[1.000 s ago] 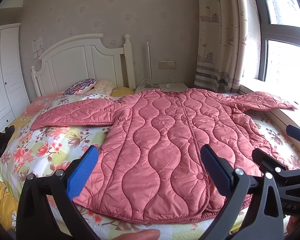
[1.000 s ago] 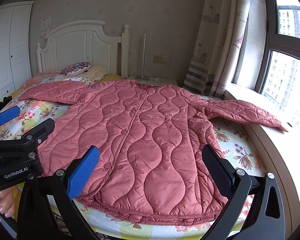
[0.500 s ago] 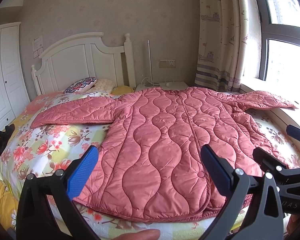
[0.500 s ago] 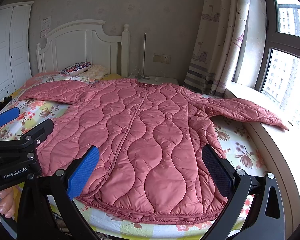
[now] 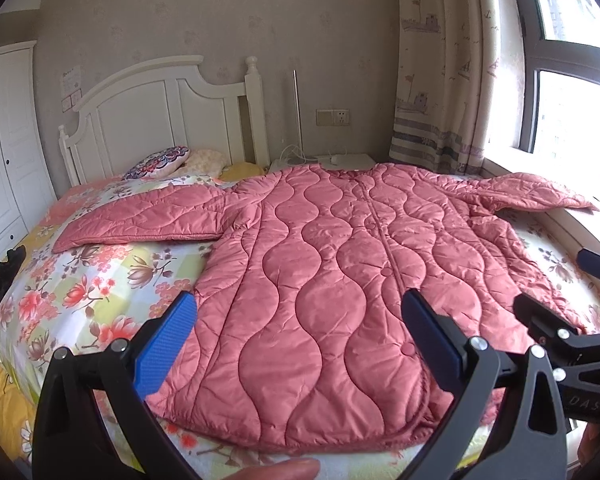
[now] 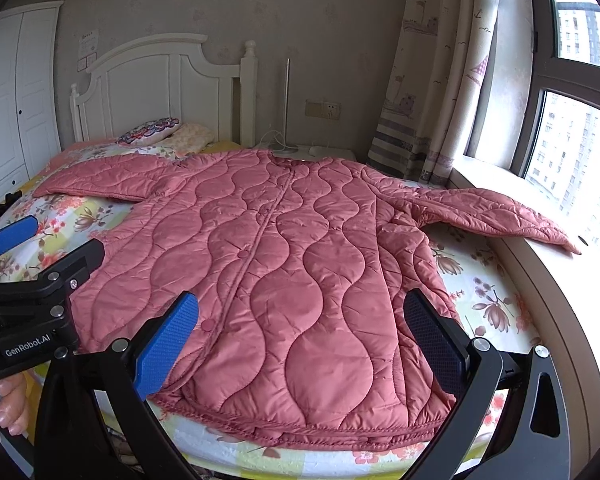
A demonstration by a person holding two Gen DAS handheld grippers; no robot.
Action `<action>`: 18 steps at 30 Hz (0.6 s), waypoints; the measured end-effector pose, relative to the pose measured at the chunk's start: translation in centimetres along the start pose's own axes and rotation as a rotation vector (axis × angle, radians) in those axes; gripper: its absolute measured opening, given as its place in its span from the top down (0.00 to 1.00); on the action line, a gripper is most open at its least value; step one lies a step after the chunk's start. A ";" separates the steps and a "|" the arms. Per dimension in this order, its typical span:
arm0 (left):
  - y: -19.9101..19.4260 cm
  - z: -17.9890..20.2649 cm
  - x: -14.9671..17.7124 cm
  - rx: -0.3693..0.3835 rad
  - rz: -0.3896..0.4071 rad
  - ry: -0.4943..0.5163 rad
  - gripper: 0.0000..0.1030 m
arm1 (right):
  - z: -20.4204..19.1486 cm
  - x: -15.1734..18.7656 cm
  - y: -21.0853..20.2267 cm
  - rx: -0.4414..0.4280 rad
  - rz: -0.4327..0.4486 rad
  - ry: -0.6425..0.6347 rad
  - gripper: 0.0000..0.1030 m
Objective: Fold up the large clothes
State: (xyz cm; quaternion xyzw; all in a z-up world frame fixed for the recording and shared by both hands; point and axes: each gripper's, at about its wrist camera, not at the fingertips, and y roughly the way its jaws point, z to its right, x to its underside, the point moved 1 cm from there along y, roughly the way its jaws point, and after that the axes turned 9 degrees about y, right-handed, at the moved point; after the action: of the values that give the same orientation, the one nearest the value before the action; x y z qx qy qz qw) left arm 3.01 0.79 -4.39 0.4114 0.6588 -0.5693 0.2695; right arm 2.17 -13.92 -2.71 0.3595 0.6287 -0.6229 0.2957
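— What am I looking at on your feeds?

— I'm seeing a pink quilted coat [image 5: 332, 280] lying flat, front up, on the bed [image 5: 100, 280]. Its long axis is running from 6 o'clock to 12 o'clock in both views: the hem [image 6: 300, 428] is sitting at the near edge of the mattress, and the collar [image 6: 288, 158] is pointing away toward the far wall. The snap placket is running straight up the middle.

— And the sleeves?

— Both are lying spread out. One sleeve [image 5: 140, 220] is stretching toward 9 o'clock over the floral sheet [image 6: 80, 216]; the other sleeve [image 6: 492, 212] is reaching toward 3 o'clock, with its cuff resting on the windowsill [image 6: 548, 280].

— How are the grippers standing?

— I'm holding the left gripper [image 5: 300, 344] over the hem with its jaws wide apart, gripping nothing. The right gripper [image 6: 300, 340] is hovering likewise, jaws spread, nothing between the blue pads [image 6: 164, 348]. In the left wrist view the right gripper is showing at 4 o'clock; in the right wrist view the left gripper is showing at 9 o'clock, with fingers [image 6: 10, 404] of the person's hand visible under it.

— The room?

— A white headboard [image 5: 160, 120] is standing at 11 o'clock, with a patterned pillow [image 5: 158, 162] below it, white wardrobe doors [image 6: 16, 100] at 9 o'clock, a patterned curtain [image 6: 432, 80] at 1 o'clock, and a bright window [image 6: 572, 140] at 3 o'clock.
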 end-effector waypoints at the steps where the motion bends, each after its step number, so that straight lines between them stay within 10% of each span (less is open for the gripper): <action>1: 0.7 -0.1 -0.2 0.000 -0.008 -0.002 0.02 | 0.1 -0.1 0.4 0.007 -0.005 0.001 0.05; 18: 16.4 -1.8 -5.6 -0.014 -0.192 0.029 0.02 | 5.7 -4.3 12.6 0.118 -0.185 0.135 0.05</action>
State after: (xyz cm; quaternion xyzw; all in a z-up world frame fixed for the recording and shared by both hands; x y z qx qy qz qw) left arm 20.06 1.42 -8.11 0.3525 0.7030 -0.5819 0.2072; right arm 14.54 -20.37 -6.70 0.3579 0.6397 -0.6580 0.1725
